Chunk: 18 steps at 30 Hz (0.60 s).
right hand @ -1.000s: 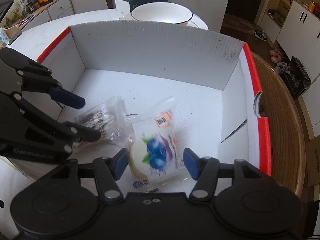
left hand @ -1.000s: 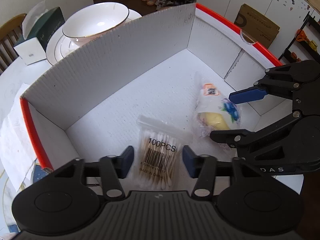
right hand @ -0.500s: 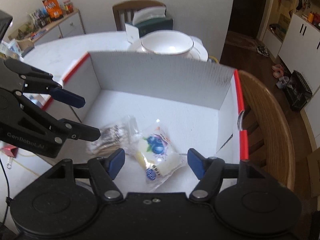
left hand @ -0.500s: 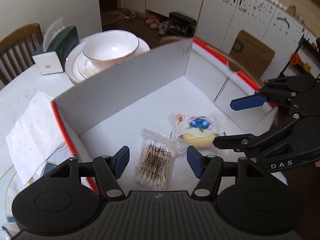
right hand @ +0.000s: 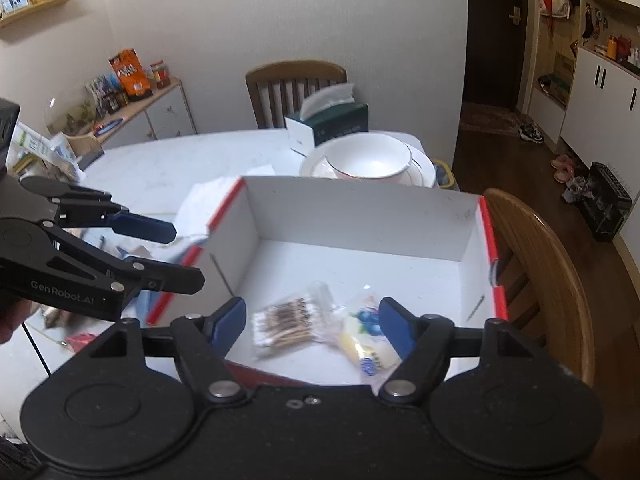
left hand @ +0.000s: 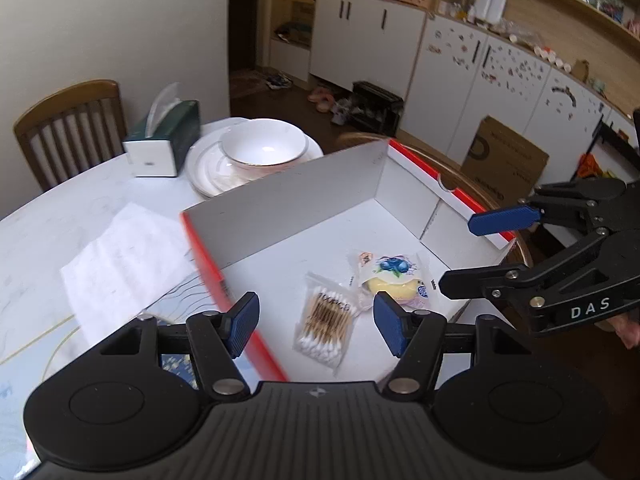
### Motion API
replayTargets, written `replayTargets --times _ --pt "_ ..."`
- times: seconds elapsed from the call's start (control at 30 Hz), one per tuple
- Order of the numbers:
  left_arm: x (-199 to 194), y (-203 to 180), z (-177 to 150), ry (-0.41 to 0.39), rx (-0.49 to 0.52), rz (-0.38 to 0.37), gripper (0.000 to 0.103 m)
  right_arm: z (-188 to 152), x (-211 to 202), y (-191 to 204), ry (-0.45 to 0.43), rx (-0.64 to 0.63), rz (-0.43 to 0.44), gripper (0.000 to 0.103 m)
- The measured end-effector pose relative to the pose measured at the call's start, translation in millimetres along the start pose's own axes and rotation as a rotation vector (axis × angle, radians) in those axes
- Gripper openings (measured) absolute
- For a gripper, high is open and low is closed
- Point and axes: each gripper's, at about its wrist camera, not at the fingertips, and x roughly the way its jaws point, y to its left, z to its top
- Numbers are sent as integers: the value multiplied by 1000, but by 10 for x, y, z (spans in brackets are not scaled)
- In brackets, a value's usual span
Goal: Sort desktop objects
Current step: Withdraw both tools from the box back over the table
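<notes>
At the far left of the left wrist view, a wooden chair (left hand: 68, 128) is seen behind the white table (left hand: 80, 196), with a green tissue box (left hand: 164, 142) and a white bowl (left hand: 264, 148) on stacked plates set near the table's far edge. A sheet of white paper (left hand: 124, 264) is laid flat against the left, red-edged wall of the open white box (left hand: 304, 212), and bare floor is left across the box's far half. The left gripper (left hand: 316, 322) is held above the box's near left corner, its blue-padded fingers (left hand: 242, 322) spread wide with nothing between them. A cotton swab packet (left hand: 326, 322) is lain on the box floor near the front, its printed label too small to be read with certainty. Just to its right, touching it, a blueberry-printed snack packet (left hand: 394, 276) is seen. At the right, the right gripper (left hand: 468, 254) is held over the box's right corner, fingers parted and empty; "DAS" is printed on its body. In the right wrist view, "GenRobot.AI" is read on the left gripper (right hand: 186, 254), while both packets are blurred. The near wall of the box is hidden by the gripper bodies, and a curved wooden chair back (right hand: 552, 264) is pressed close to the box's right wall.
</notes>
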Motion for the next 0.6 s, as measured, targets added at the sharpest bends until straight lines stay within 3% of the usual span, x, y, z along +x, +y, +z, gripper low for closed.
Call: replayTargets --times 0.1,0.2,0.37,0.6 --pt "-170 100 -91 -25 -21 11 63 -13 -22 169 -21 2 8 75" --pt "-330 214 -200 -47 -40 16 71 -21 -18 365 -40 -3 13 78" --pt "-592 418 -409 -74 -51 25 71 -56 -12 710 -61 -9 32 80" --pt "-897 780 -767 -84 -57 23 83 -120 46 1184 -62 -2 48 84"
